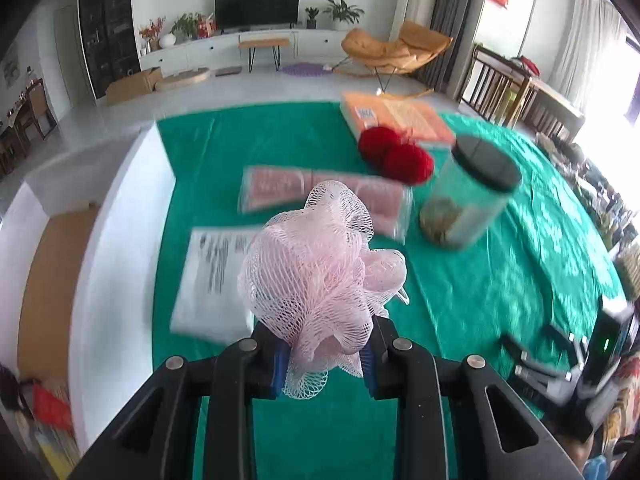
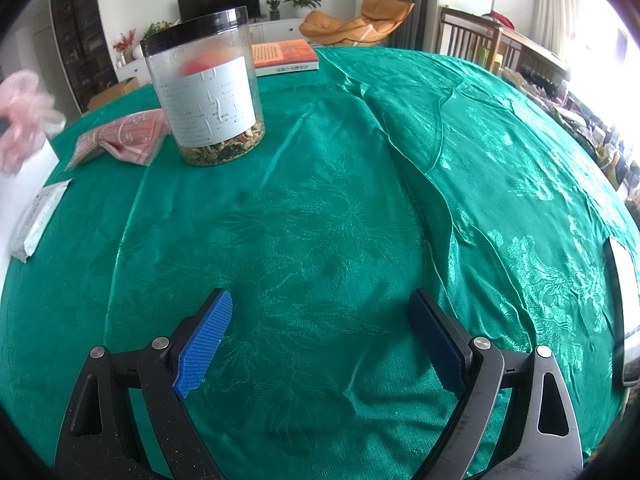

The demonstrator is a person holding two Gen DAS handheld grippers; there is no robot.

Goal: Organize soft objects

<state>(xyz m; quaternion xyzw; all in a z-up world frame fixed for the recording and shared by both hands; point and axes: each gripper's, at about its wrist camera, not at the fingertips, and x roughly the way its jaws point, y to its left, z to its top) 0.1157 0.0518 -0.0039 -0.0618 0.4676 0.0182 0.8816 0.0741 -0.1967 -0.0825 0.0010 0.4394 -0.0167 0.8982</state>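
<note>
pink mesh bath puff [image 1: 320, 276] is pinched at frame centre by left gripper [image 1: 325, 364]; right gripper [image 2: 320, 340] is spread wide over green satin tablecloth [image 2: 360, 200].

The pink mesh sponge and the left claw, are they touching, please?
Touching: the left wrist view shows the left claw shut on the pink mesh sponge.

Bright daylight, window glare at right; fisheye edges; left view motion-blurred.

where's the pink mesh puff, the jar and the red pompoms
pink mesh puff [image 1: 316, 276], left wrist view, middle of the netting
jar [image 2: 208, 92], right wrist view, its white label
red pompoms [image 1: 394, 154], left wrist view, where the two meet
</note>
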